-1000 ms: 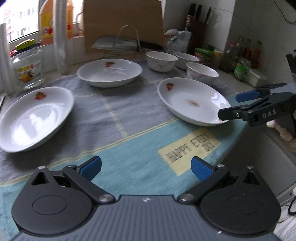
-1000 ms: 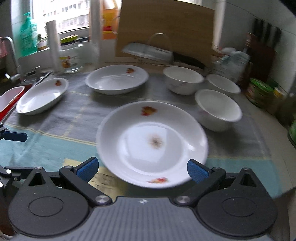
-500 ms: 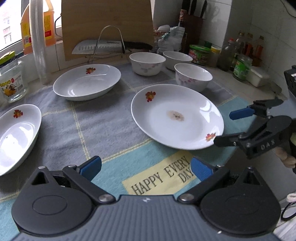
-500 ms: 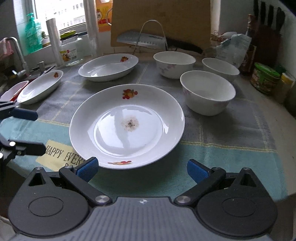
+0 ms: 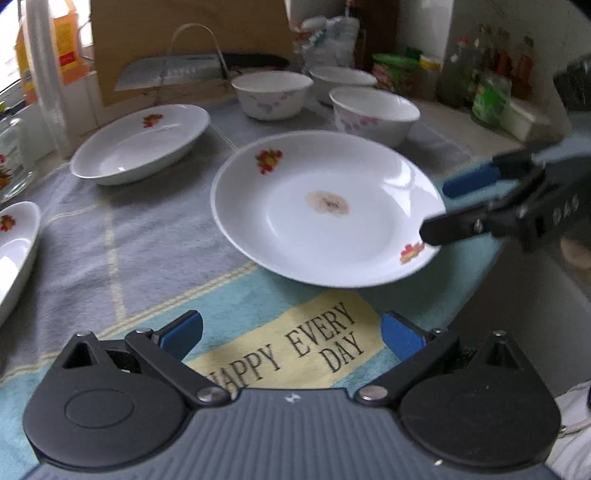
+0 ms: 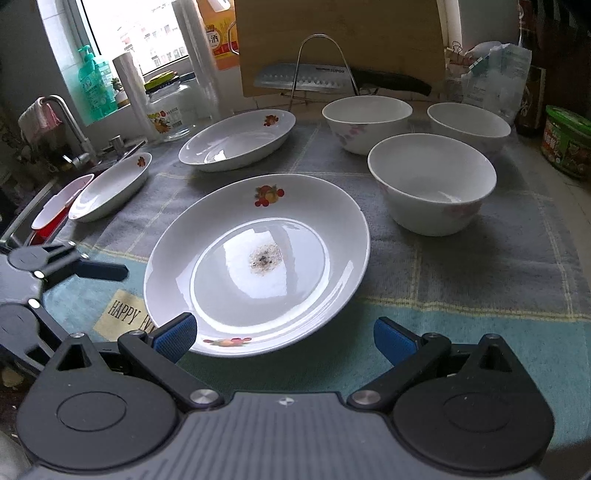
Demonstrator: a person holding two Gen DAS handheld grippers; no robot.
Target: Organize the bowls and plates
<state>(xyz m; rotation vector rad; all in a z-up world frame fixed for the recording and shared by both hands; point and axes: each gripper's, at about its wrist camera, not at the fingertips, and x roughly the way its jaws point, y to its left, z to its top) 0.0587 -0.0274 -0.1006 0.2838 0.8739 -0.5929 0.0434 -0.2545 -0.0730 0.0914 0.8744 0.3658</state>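
Observation:
A round white plate (image 5: 325,210) (image 6: 258,258) with fruit prints and a brown stain lies on the cloth. My right gripper (image 6: 284,339) (image 5: 436,210) is open at the plate's near rim, its left pad overlapping the rim. My left gripper (image 5: 291,332) is open over the cloth, short of the plate and holding nothing. One of its fingers (image 6: 103,270) shows left of the plate. Two oval dishes (image 6: 236,142) (image 6: 110,186) lie further left. Three empty bowls (image 6: 367,123) (image 6: 469,125) (image 6: 432,182) stand behind right.
A grey-and-teal cloth (image 6: 461,295) reading HAPPY EVERY DAY covers the counter. A cleaver (image 6: 306,79) rests on a wire rack before a wooden board (image 6: 340,33). At left are a glass jar (image 6: 168,110), a tap (image 6: 66,118) and the sink. Jars (image 6: 567,144) line the right wall.
Both views have closed in on the stained plate. My right gripper has come forward until the plate's near rim lies between its fingers. Both grippers have stayed open.

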